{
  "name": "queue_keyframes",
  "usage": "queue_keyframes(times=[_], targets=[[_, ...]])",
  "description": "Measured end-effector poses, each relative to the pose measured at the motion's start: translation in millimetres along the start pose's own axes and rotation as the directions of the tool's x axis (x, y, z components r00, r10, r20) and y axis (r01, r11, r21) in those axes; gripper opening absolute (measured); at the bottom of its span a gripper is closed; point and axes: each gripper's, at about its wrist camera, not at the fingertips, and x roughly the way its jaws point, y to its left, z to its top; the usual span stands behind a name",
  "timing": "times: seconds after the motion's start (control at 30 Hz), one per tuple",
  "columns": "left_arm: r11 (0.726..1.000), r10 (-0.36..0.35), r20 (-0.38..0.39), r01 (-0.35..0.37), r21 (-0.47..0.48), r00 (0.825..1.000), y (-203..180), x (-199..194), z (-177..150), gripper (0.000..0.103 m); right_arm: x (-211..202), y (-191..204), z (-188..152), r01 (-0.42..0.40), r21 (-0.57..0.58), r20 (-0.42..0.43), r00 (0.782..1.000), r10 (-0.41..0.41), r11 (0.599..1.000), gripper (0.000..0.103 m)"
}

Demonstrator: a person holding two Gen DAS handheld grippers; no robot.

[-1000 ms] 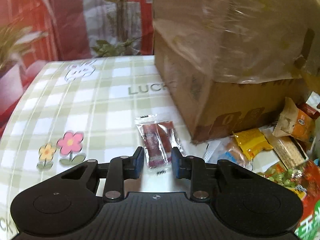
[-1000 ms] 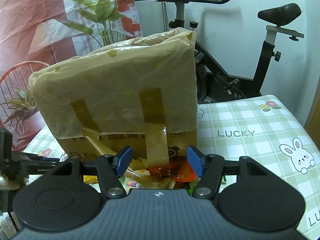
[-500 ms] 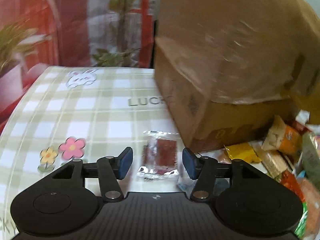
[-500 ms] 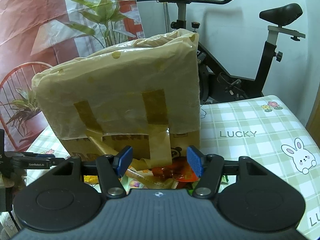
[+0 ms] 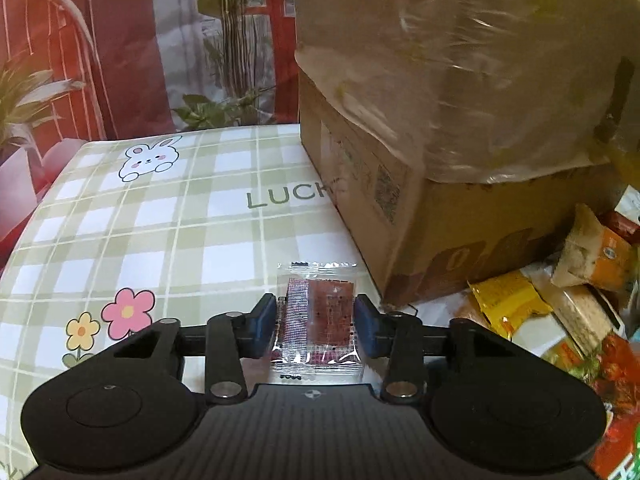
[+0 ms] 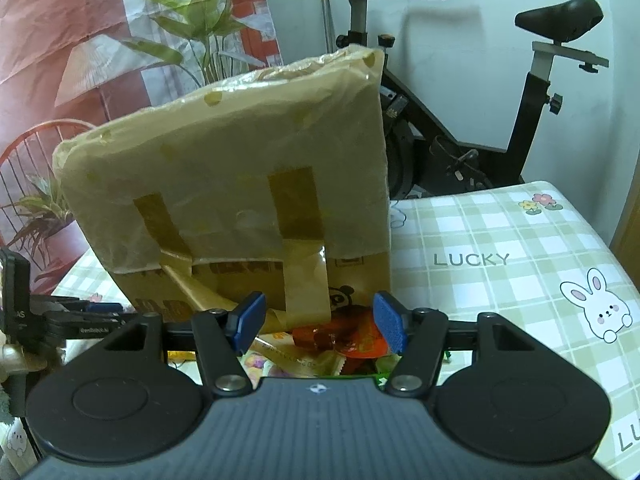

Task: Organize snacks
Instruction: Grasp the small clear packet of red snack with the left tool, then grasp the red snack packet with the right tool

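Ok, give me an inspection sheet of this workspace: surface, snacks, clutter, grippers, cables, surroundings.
Surface: table under a green checked cloth with rabbits, flowers and the word LUCKY.
Job's things: clear snack packet lying flat on the cloth; snack pile beside the cardboard box.
Clutter: plastic bag draped over the box, taped.
Grippers: left hand-held gripper closing, packet between its jaws, grip not confirmed; right hand-held gripper open above the pile, holding nothing.
Cables: a thin wire seems to lie by the box; otherwise nothing seen.
Surroundings: exercise bike, red chair, plants.
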Motion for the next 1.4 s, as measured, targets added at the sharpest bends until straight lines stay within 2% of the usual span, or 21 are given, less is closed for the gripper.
queue_keyframes(times=[0.27, 0.4, 0.6, 0.7, 0.83, 0.9, 0.97, 1.07, 1.2, 1.27, 1.33, 1.4], targets=[[1.000, 0.009, 0.047, -0.008, -0.024, 0.999, 3.6, -24.1, -5.6, 0.041, 18.4, -5.2, -0.2, -0.001, -0.079, -0.095, 0.995, -0.007, 0.997, 0.063], [0.999, -0.002, 0.080, 0.006, -0.051, 0.997, 5.6, -39.5, -4.1, 0.041, 25.5, -6.9, 1.4, 0.012, -0.123, -0.104, 0.994, -0.025, 0.992, 0.063], [0.994, -0.022, 0.139, 0.037, -0.103, 0.990, -2.6, -61.0, -1.4, 0.041, 37.5, -21.9, 4.6, 0.040, -0.111, -0.118, 0.992, -0.053, 0.993, 0.063], [0.992, -0.021, 0.173, 0.042, -0.119, 0.985, -9.8, -69.4, 1.3, 0.041, 46.8, -28.7, 5.0, 0.024, -0.086, -0.128, 0.991, -0.035, 0.996, 0.063], [0.990, -0.005, 0.192, 0.031, -0.135, 0.981, -12.5, -74.8, 4.5, 0.041, 62.5, -22.6, 5.0, -0.043, -0.127, -0.151, 0.988, 0.023, 0.991, 0.060], [0.989, -0.002, 0.198, 0.031, -0.142, 0.980, -11.4, -76.5, 4.7, 0.041, 71.1, -22.6, 6.8, -0.066, -0.121, -0.185, 0.982, 0.043, 0.990, 0.062], [0.989, -0.002, 0.198, 0.031, -0.147, 0.980, -10.3, -78.1, 3.9, 0.041, 76.9, -22.9, 9.0, -0.059, -0.113, -0.207, 0.978, 0.035, 0.992, 0.072], [0.988, -0.003, 0.200, 0.035, -0.154, 0.980, -8.9, -79.4, 2.3, 0.041, 78.7, -25.2, 9.6, -0.041, -0.119, -0.211, 0.977, 0.015, 0.992, 0.079], [0.987, -0.006, 0.203, 0.039, -0.158, 0.979, -9.8, -80.8, 1.7, 0.041, 81.3, -28.0, 6.2, -0.030, -0.091, -0.231, 0.973, 0.008, 0.995, 0.080], [0.987, -0.011, 0.205, 0.044, -0.157, 0.979, -10.0, -81.3, 2.0, 0.041, 83.4, -30.5, 3.9, -0.031, -0.067, -0.247, 0.969, 0.014, 0.997, 0.076], [0.987, -0.015, 0.206, 0.047, -0.154, 0.979, -11.2, -82.0, 2.4, 0.041, 83.7, -32.0, 3.4, -0.047, -0.046, -0.247, 0.969, 0.034, 0.998, 0.064], [0.988, -0.016, 0.208, 0.048, -0.149, 0.978, -12.7, -83.4, 2.1, 0.041, 79.9, -31.9, 4.6, -0.054, -0.037, -0.235, 0.971, 0.044, 0.998, 0.056]])
